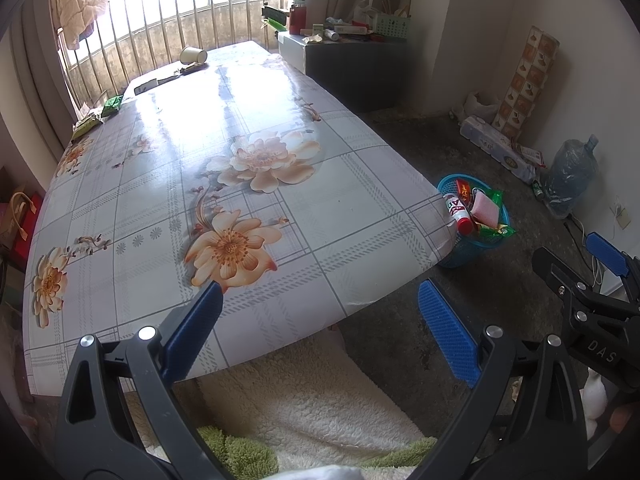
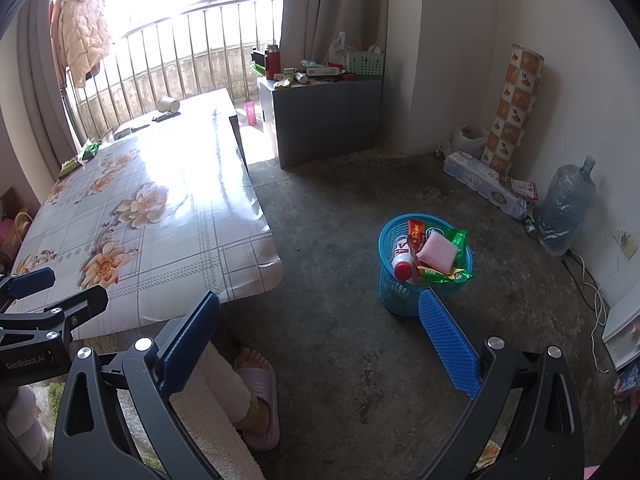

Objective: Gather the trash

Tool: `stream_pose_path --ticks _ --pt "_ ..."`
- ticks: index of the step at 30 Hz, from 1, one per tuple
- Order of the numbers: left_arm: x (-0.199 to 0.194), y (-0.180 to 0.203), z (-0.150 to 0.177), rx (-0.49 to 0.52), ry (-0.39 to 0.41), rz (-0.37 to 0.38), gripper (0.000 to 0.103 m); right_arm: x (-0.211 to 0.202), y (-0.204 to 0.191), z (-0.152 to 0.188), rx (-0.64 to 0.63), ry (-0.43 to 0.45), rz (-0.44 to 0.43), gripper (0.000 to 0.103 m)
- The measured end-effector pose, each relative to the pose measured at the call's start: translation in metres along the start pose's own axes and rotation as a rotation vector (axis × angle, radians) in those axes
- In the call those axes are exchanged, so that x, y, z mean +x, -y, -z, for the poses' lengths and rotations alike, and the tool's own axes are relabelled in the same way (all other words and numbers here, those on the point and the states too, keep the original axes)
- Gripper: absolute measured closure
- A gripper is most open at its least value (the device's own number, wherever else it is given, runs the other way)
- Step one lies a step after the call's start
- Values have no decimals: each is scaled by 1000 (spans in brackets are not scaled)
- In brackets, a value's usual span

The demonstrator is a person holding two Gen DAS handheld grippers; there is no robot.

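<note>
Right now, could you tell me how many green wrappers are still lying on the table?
2 that I can make out: one green wrapper at the table's far left edge, and another just nearer along that edge. Glare there may hide more.

black grippers w/ blue ribbed pads (image 1: pixel 448 336), silver screws; pink slipper (image 2: pixel 260 400), cream fleece.

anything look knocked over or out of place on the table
Yes. A paper cup lies tipped on its side at the table's far end, near the railing. Green wrappers sit loose at the far left edge, not yet in the blue basket on the floor.
</note>
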State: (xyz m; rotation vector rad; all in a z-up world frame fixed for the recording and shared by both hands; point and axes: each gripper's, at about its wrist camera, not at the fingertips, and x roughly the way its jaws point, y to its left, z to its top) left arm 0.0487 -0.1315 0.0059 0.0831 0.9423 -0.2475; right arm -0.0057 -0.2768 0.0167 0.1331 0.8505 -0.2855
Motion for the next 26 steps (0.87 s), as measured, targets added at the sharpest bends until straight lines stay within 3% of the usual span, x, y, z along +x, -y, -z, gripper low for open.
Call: stream_pose_path --ticks 26 --pt "0 -1 1 -2 -3 2 9 1 -2 1 4 -4 -5 6"
